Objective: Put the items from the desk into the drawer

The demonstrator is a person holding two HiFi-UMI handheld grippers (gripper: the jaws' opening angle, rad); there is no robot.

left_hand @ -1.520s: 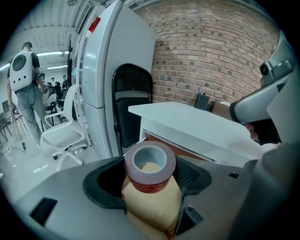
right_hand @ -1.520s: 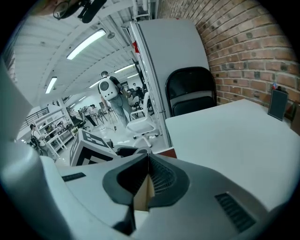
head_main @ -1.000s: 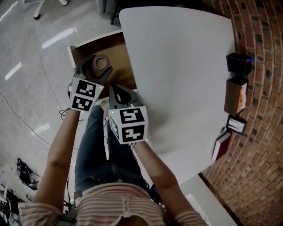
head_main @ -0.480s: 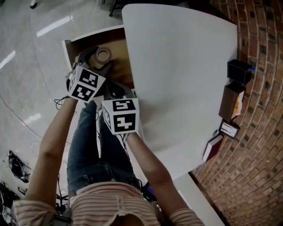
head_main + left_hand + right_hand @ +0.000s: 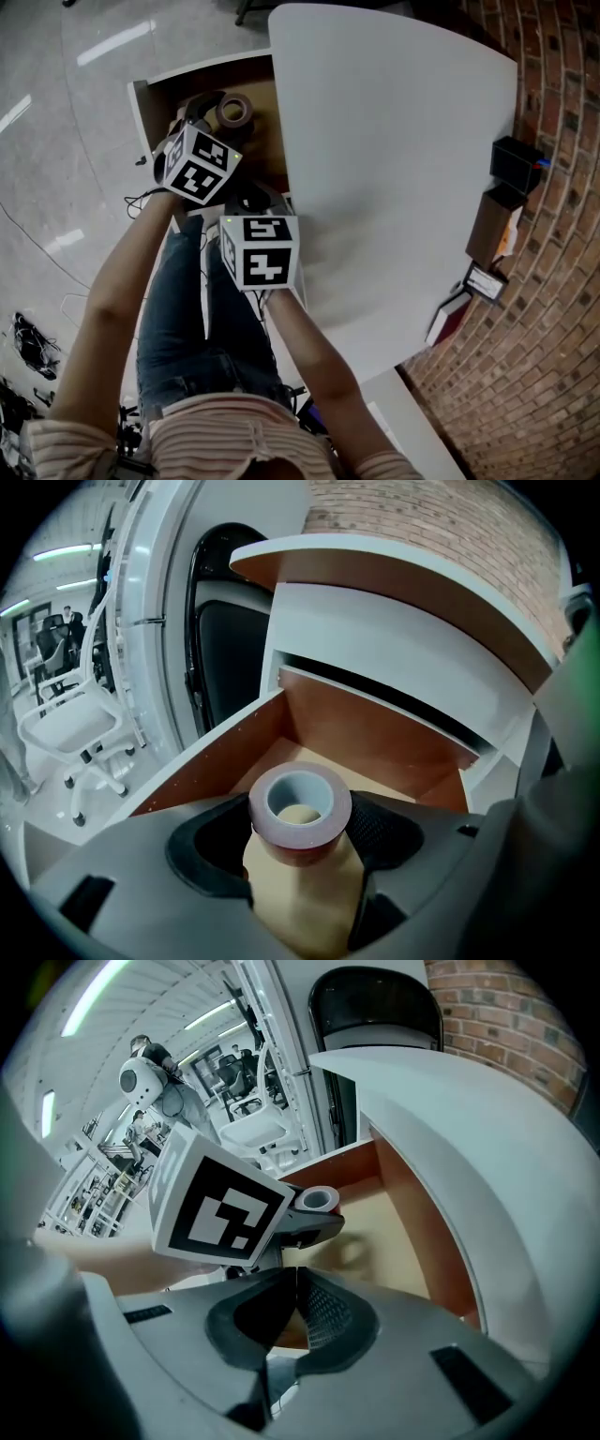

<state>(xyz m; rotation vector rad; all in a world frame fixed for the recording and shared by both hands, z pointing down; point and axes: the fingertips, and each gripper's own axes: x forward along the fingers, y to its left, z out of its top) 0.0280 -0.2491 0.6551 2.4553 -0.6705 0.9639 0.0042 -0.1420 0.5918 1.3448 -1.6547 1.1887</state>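
far left, the drawer (image 5: 141,101) stands pulled out from under the desk, wooden floor showing. my left gripper (image 5: 302,832) hangs over it, jaws pinching a roll of brown tape (image 5: 281,844) by its sides, the roll's hole facing up. from the right gripper view the roll sits clear of the drawer floor, its shadow lying on the wood below. moving right, my right gripper (image 5: 291,1305) is just beside the left one, at the drawer's front corner by the desk edge, jaws pressed together with nothing between them. right again, the white desk (image 5: 394,141) top. along its far right edge, against the brick wall (image 5: 553,309), sit a black box (image 5: 517,159), a brown box (image 5: 494,220), a small framed card (image 5: 485,279) and a book (image 5: 448,314).
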